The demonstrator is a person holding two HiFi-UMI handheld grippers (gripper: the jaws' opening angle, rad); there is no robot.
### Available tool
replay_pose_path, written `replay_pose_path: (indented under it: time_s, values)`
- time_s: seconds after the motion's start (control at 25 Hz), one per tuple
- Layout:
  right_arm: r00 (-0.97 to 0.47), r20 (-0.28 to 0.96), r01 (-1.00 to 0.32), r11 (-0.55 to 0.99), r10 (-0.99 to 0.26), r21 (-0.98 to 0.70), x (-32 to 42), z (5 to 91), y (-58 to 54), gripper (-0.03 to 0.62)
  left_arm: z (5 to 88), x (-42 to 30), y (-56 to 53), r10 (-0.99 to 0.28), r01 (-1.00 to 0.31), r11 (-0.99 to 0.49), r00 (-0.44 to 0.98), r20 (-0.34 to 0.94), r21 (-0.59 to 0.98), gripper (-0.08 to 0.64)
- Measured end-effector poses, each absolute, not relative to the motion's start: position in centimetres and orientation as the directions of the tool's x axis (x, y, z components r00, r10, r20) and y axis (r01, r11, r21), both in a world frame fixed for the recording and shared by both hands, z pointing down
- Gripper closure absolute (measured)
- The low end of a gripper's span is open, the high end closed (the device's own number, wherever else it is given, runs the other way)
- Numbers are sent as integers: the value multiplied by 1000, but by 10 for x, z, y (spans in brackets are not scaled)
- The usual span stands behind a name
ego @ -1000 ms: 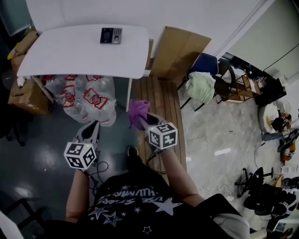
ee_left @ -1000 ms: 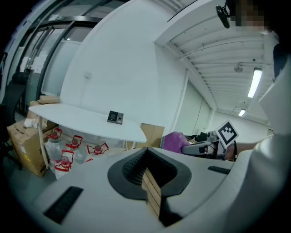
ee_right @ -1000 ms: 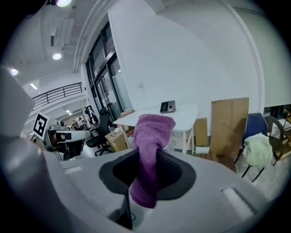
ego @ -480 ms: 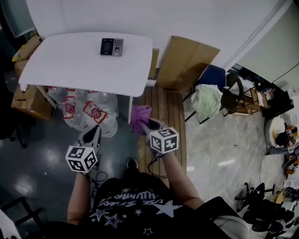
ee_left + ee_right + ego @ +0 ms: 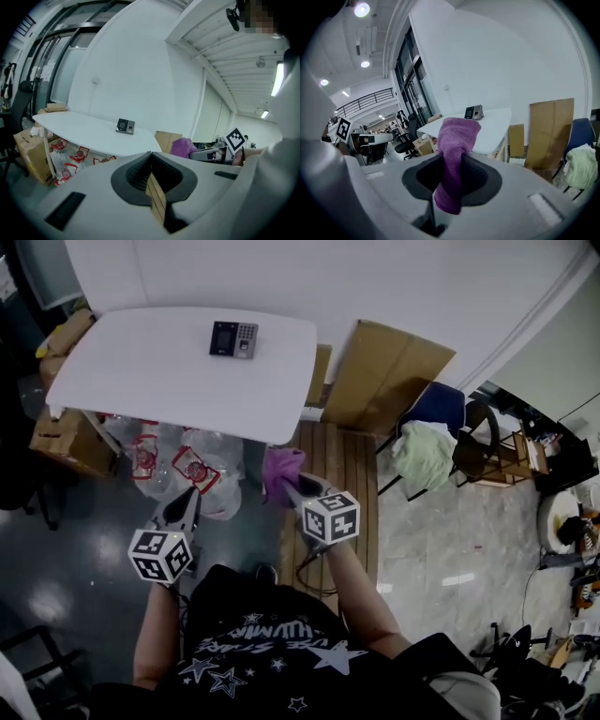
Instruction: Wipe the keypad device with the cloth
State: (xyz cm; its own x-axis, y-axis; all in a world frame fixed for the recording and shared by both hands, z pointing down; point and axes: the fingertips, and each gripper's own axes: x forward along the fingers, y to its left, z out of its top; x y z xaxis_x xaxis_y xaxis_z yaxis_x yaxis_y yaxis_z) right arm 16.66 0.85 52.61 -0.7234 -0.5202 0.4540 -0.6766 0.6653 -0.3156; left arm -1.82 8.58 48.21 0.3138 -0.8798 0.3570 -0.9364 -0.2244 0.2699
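cloth (image 5: 457, 138) clamped in right hand-held gripper (image 5: 453, 174); keypad device (image 5: 233, 338) on table (image 5: 141, 381).

One table (image 5: 141, 371), one keypad device (image 5: 233, 338) and one cloth (image 5: 279, 472) are counted. Two grippers are seen, the left gripper (image 5: 191, 493) and the right gripper (image 5: 287, 486), and two cubes, the left cube (image 5: 160, 555) and the right cube (image 5: 331, 517). Two cardboard sheets are counted, a large sheet (image 5: 394, 381) and a small sheet (image 5: 319, 376). Two boxes are found, a near box (image 5: 64, 439) and a far box (image 5: 67, 332). Two chairs are seen, a blue chair (image 5: 439, 407) and a black chair (image 5: 473, 442). At least two bottle packs (image 5: 192, 468) are made out; their exact number cannot be told.
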Motion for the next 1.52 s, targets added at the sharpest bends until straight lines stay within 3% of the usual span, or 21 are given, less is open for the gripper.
replay_pose_path:
  time_s: [0.6,1.52]
  values:
    - [-679,485,-718,636,-551,-283,141,527,-55,495,489,-52,8,-865,-921,-281,365,345,269,552]
    - [-628,488,-762,606,-607,-228,-7,507,-191,495,474,-225,-146,-882,-913,-295,374,288,283,552]
